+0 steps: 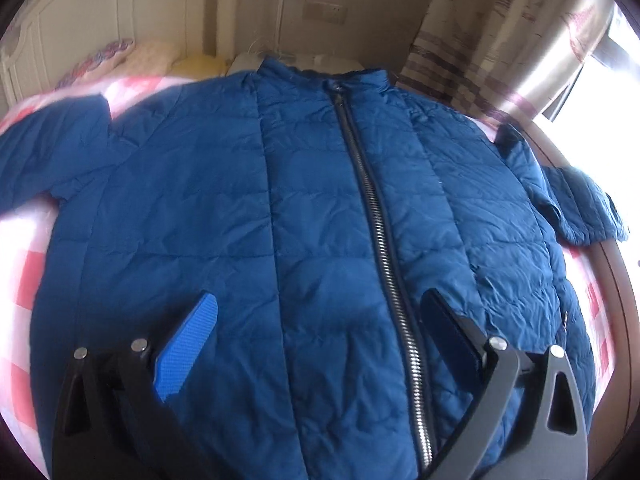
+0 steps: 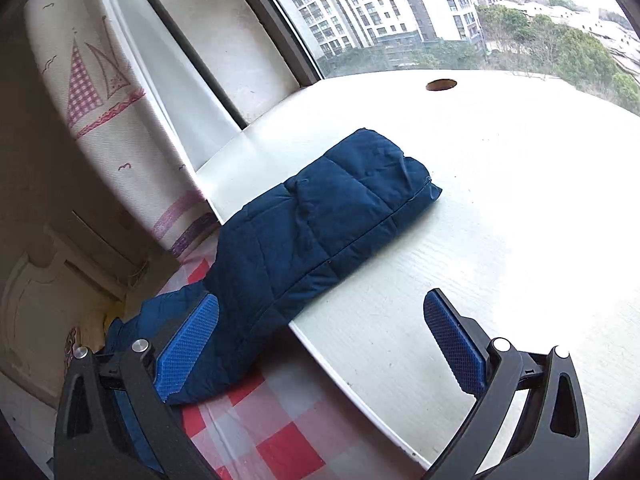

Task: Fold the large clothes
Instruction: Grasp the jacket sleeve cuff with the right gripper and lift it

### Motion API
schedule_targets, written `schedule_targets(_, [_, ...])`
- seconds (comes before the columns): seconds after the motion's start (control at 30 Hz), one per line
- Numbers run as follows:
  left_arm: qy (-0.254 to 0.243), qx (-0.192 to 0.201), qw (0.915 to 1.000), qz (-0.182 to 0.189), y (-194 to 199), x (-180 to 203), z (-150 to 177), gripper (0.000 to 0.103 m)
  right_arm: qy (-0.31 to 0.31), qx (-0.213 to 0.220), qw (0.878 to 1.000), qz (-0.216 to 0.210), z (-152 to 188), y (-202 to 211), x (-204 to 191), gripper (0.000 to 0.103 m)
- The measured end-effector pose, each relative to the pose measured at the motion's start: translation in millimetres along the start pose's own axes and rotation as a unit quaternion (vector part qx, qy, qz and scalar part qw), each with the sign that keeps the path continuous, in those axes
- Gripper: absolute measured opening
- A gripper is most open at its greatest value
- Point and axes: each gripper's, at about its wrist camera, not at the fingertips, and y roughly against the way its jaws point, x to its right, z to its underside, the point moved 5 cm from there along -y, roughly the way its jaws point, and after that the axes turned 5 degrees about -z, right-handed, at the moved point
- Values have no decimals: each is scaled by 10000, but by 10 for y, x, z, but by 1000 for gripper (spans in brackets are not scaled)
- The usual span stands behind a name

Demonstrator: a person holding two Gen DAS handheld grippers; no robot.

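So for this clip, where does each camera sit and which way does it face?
Left wrist: on the left claw, above the jacket front, facing up the zipper toward the headboard; both open fingers show.
Right wrist: on the right claw, facing the window over the ledge; open fingers show, the sleeve lying onto the ledge.
Shared: the jacket, checked bedding, curtain.

Checked bed (image 1: 24, 264) — blue jacket (image 1: 248, 208) flat
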Motion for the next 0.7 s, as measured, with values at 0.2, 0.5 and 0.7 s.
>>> schedule_targets(0.2, [-242,292,9987,-327,-142,-15,58,101,-281,-102,9987,408,-317,-444,144,90])
schedule_targets(0.5, [-119,340,9992,-154,-118,-39,80,101,194,342,9966,729,-294,-511,-81,23])
schedule_targets(0.7, [-147,329,9991,-201,-125,-31,80,101,1465,1086,9829,-272,-53,-6,-1207,17])
